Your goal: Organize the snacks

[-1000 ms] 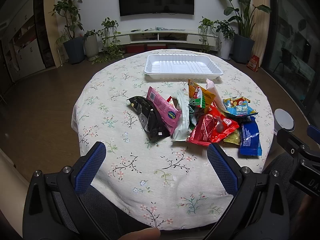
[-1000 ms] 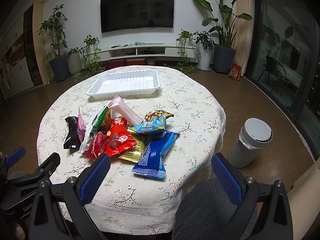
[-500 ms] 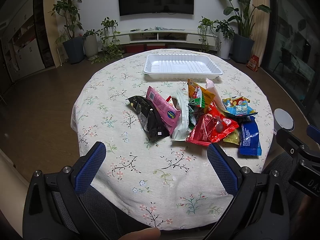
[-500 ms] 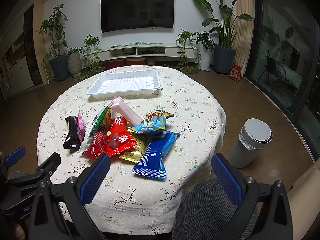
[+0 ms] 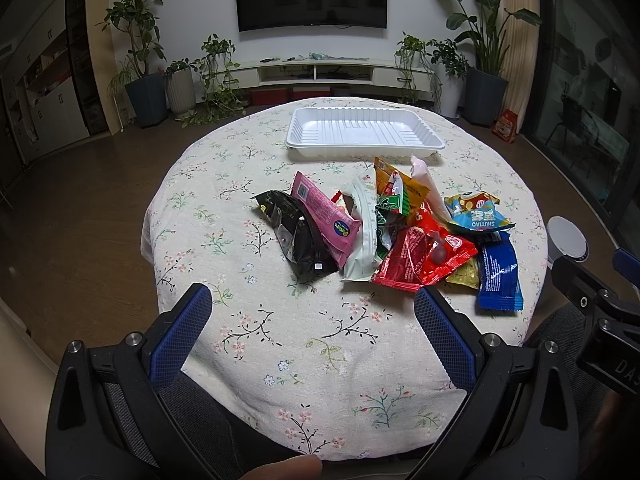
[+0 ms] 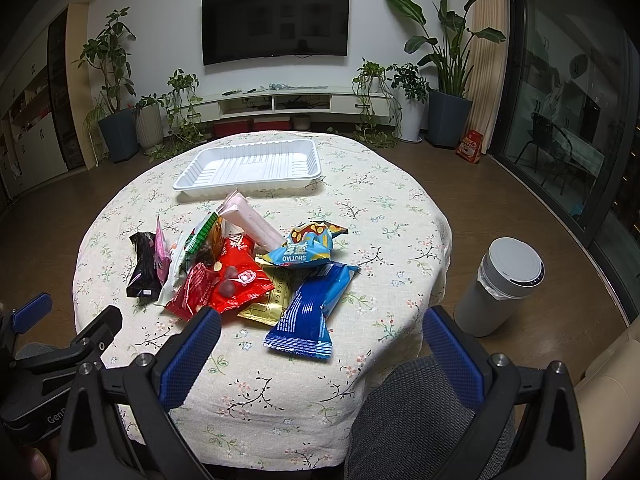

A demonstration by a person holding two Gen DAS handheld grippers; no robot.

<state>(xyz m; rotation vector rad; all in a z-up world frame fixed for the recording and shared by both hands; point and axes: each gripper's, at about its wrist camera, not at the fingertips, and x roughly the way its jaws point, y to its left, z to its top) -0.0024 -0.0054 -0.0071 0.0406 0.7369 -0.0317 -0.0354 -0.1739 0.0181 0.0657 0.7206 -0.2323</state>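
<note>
Several snack packets lie heaped mid-table: a black packet (image 5: 298, 236), a pink one (image 5: 326, 216), a white one (image 5: 364, 236), a red one (image 5: 424, 258), a dark blue one (image 5: 498, 274) and a light blue one (image 5: 478, 214). Behind the heap sits an empty white tray (image 5: 364, 132). My left gripper (image 5: 312, 320) hovers open over the table's near edge, short of the heap. In the right wrist view the same heap shows, with the dark blue packet (image 6: 314, 306), the red packet (image 6: 224, 280) and the tray (image 6: 250, 166). My right gripper (image 6: 320, 342) is open, just short of the dark blue packet.
The round table (image 5: 248, 184) carries a floral cloth. A white cylindrical bin (image 6: 504, 284) stands on the floor to its right. A grey cushioned seat (image 6: 420, 416) lies below the grippers. Potted plants (image 6: 116, 80) and a TV (image 6: 276, 24) line the far wall.
</note>
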